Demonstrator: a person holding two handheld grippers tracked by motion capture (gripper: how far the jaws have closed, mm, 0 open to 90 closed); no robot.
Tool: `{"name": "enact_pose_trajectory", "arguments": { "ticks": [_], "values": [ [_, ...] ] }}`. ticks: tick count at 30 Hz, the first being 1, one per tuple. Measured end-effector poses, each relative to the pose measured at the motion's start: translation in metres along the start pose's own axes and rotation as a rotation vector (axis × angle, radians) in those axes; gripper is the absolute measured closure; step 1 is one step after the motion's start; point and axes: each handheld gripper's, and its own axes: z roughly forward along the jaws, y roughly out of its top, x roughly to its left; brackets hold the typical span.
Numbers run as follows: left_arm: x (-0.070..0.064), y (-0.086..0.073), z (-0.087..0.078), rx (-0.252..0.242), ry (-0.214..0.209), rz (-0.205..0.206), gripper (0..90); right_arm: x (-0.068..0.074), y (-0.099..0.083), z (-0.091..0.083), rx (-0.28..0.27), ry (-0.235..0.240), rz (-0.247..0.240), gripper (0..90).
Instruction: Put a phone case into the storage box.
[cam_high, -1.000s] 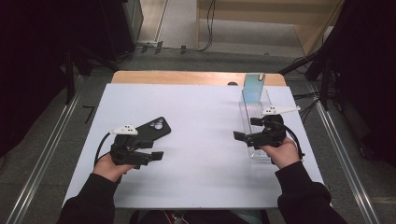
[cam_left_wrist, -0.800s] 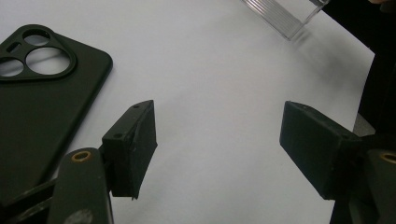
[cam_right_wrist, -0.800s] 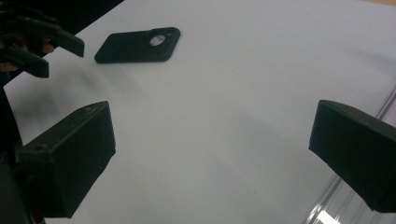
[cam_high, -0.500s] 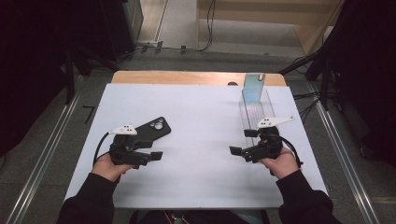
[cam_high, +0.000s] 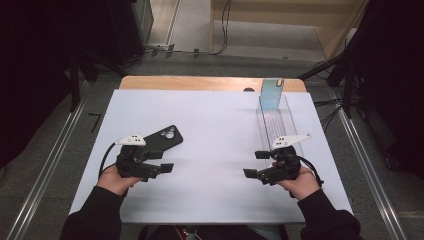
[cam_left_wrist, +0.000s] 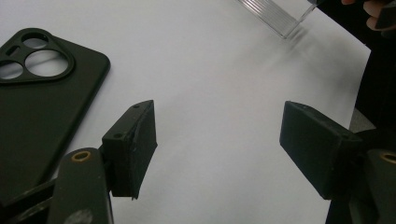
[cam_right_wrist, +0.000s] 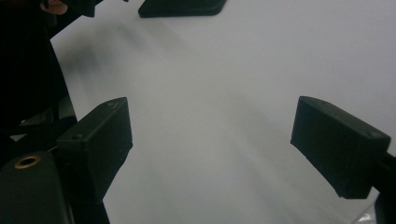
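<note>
- Jaws of left gripper (cam_high: 167, 167) and right gripper (cam_high: 250, 164): wide apart, empty.
- Black phone case (cam_high: 161, 138): flat near tabletop's left edge, just beside left gripper.
- Clear tray (cam_high: 276, 122): along right edge.

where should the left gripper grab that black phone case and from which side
Probably across the short width, near the plain end away from the camera cutouts. The black phone case lies flat on the white table, so one jaw has to slip under a long edge. The left gripper, jaws wide open, sits just beside it, and its own nearest long edge is the easiest approach.
</note>
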Motion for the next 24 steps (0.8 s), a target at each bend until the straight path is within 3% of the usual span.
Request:
{"name": "enact_pose_trajectory", "arguments": {
  "ticks": [11,13,15,19,24],
  "values": [
    [0.008,0.009,-0.006,-0.003,0.077,0.049,25.0,0.006,-0.013,0.002,0.029,0.037,-0.033,11.4],
    [0.012,0.011,-0.007,-0.019,0.068,0.038,23.5,0.006,-0.015,0.003,0.04,0.042,-0.037,11.4],
    [0.015,0.013,-0.006,-0.022,0.074,0.044,16.5,0.006,-0.016,0.005,0.048,0.048,-0.04,11.4],
    [0.022,0.019,-0.003,0.001,0.047,0.061,1.2,0.006,-0.018,0.007,0.057,0.067,-0.044,11.4],
    [0.03,0.022,-0.001,-0.012,0.017,0.067,0.0,0.006,-0.02,0.007,0.052,0.083,-0.037,11.4]
  ]
}}
